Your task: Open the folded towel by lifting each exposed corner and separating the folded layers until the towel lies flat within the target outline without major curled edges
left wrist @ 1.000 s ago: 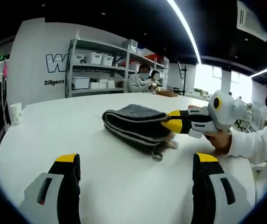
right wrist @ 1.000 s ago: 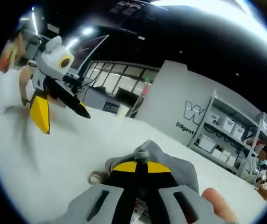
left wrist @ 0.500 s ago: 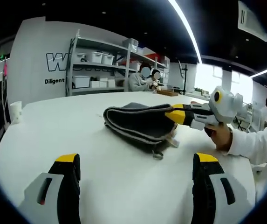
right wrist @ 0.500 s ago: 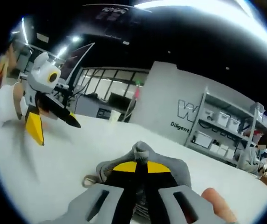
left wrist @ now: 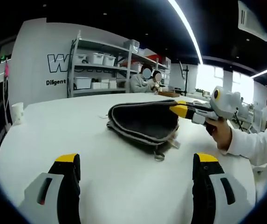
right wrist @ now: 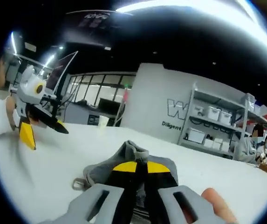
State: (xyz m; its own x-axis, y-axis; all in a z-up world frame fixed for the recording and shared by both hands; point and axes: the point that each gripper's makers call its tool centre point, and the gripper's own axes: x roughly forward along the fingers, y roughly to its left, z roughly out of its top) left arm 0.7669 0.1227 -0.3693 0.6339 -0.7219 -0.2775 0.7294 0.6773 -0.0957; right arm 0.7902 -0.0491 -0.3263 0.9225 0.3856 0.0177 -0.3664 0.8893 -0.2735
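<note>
The towel (left wrist: 142,122), dark grey with a pale border, lies on the white table (left wrist: 77,140), in the middle and well ahead of the left gripper (left wrist: 133,184). It is not flat: its top layer is raised at one corner, so the fold gapes like a mouth.

The right gripper (left wrist: 179,109) pinches that raised corner; in its own view the two yellow-tipped jaws are pressed together with grey cloth bunched above them. The left gripper has its jaws spread wide and holds nothing, low over the bare table, apart from the towel.

I think the step is the first unfolding, with most of the task not yet done. I cannot see any target outline on the table; perhaps the towel hides it.

What could go wrong:
- The right gripper may hold more than one layer, because the cloth is bunched at the tips. Then the whole bundle would rise and not open.
- Nothing holds the lower layers down, so a pull could drag the towel across the smooth table.
- The small loop (left wrist: 158,156) at the near edge could catch or curl under.
</note>
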